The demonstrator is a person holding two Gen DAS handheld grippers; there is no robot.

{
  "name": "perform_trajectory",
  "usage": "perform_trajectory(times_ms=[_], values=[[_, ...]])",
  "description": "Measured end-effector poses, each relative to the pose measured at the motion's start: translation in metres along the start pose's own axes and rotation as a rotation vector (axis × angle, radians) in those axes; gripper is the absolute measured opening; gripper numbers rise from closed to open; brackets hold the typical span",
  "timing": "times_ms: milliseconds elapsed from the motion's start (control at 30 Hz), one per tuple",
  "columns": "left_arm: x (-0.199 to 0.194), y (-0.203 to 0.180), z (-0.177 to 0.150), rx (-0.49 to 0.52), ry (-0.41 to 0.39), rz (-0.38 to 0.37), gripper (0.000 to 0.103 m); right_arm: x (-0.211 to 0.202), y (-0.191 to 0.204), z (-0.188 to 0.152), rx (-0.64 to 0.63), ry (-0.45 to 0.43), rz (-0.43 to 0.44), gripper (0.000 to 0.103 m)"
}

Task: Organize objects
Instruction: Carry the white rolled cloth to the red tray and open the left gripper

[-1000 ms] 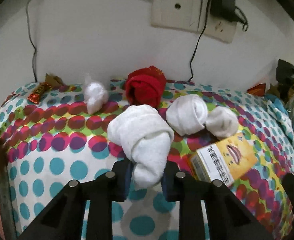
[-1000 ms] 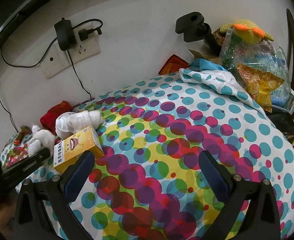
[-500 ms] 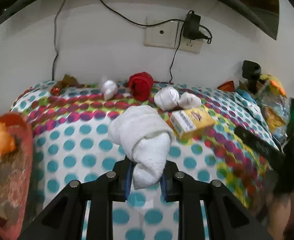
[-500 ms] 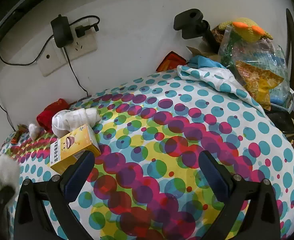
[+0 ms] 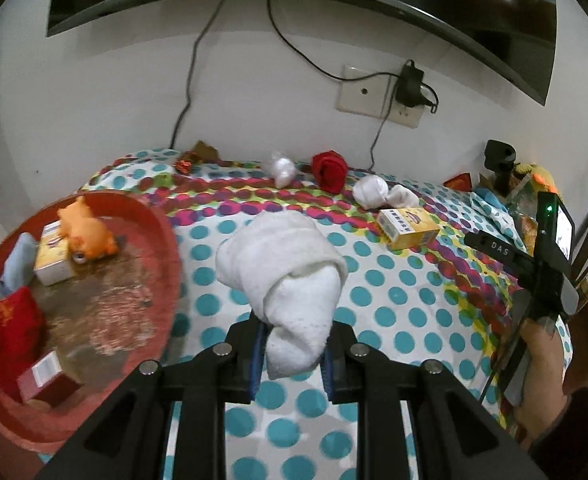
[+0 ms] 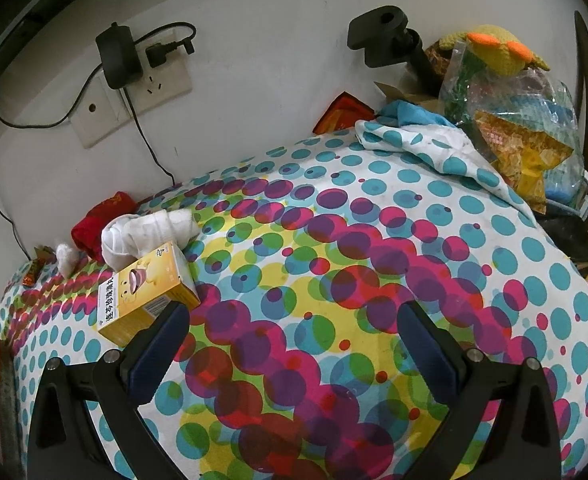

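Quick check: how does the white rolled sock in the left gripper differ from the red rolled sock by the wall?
The white rolled sock is clamped in the left gripper and lifted off the spotted cloth; the red rolled sock lies on it near the wall. One is white, the other red. The white one hangs with its tail end down between the pads. Both are rolled-up socks.

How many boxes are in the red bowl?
2 that I can see: a yellow and white box under the orange toy, and a dark red box near the bowl's front. Others may be hidden.
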State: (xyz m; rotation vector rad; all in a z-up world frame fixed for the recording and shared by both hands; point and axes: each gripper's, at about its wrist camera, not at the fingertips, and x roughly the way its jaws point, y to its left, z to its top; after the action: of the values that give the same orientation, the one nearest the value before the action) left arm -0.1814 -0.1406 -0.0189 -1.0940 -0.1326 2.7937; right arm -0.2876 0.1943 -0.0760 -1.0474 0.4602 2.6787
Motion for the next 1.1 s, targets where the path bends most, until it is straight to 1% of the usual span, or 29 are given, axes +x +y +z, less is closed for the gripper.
perform_trajectory(times_ms=[300, 567, 733, 1100], values=[[-0.036, 0.046, -0.009, -0.048, -0.016, 0.046, 0.022, 0.001, 0.0, 0.0, 0.004, 0.008, 0.0, 0.103], [-0.059, 0.085, -0.028, -0.078, -0.005, 0.1, 0.022, 0.003, -0.001, -0.001, 0.013, 0.015, 0.01, 0.103], [-0.074, 0.113, -0.036, -0.096, -0.009, 0.147, 0.022, 0.004, -0.002, -0.002, 0.014, 0.019, 0.012, 0.103], [-0.09, 0.163, -0.05, -0.176, -0.003, 0.207, 0.023, 0.004, -0.003, -0.002, 0.015, 0.017, 0.013, 0.103]])
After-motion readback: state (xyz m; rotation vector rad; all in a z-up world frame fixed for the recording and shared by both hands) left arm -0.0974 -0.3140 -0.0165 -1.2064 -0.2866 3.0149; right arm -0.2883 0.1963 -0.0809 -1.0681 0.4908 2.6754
